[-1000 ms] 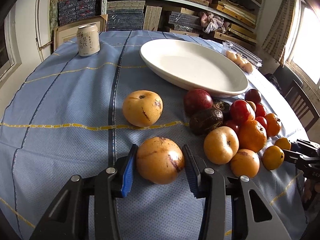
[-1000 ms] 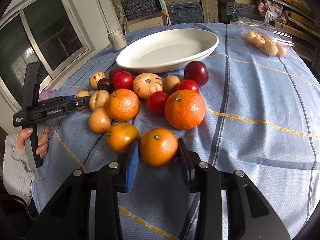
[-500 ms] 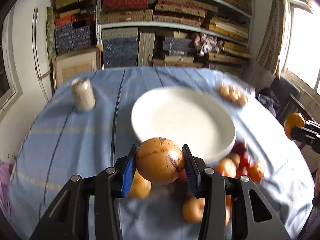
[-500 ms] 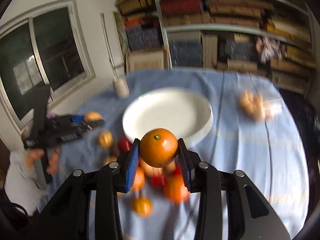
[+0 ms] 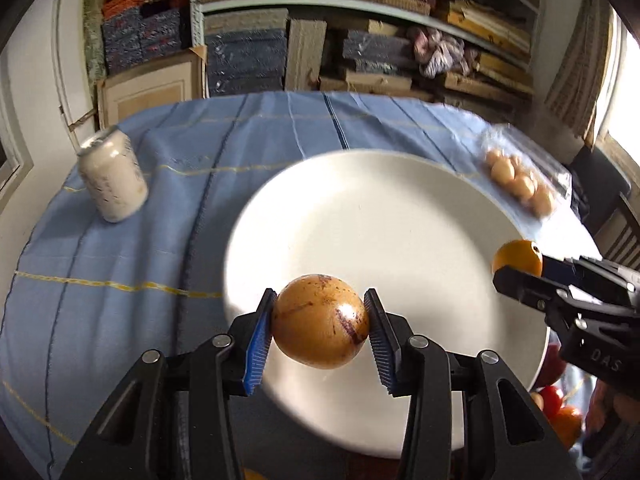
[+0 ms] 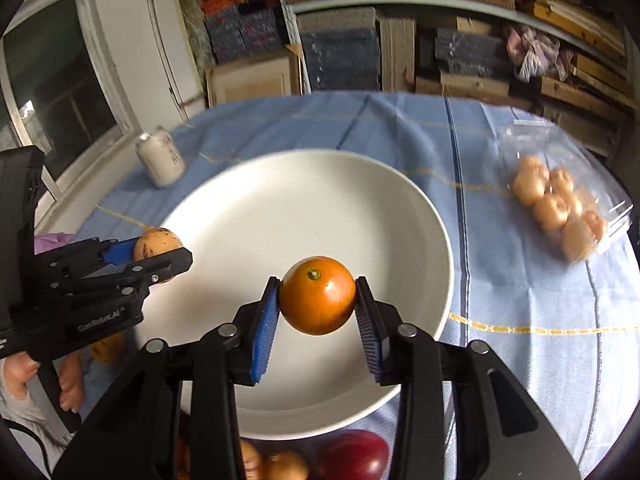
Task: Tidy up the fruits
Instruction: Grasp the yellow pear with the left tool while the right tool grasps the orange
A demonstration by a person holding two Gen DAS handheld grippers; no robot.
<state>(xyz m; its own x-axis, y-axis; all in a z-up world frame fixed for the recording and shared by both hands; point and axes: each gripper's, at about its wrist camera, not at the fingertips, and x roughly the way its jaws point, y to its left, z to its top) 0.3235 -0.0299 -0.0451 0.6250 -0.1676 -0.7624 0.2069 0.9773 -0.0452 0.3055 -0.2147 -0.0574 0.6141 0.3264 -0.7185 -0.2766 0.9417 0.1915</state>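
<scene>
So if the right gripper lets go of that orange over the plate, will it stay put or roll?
Probably rolls a little: the orange is round and glossy, and the white plate looks smooth. Its raised rim and dished centre would likely keep the fruit inside. The skin looks firm, so a low release seems safe.

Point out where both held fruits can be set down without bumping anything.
The plate is bare all over, so both the yellow fruit and the orange fit there. Bare cloth also lies between the can and the plate. It is crowded at the plate's near rim, where the fruit pile sits.
</scene>
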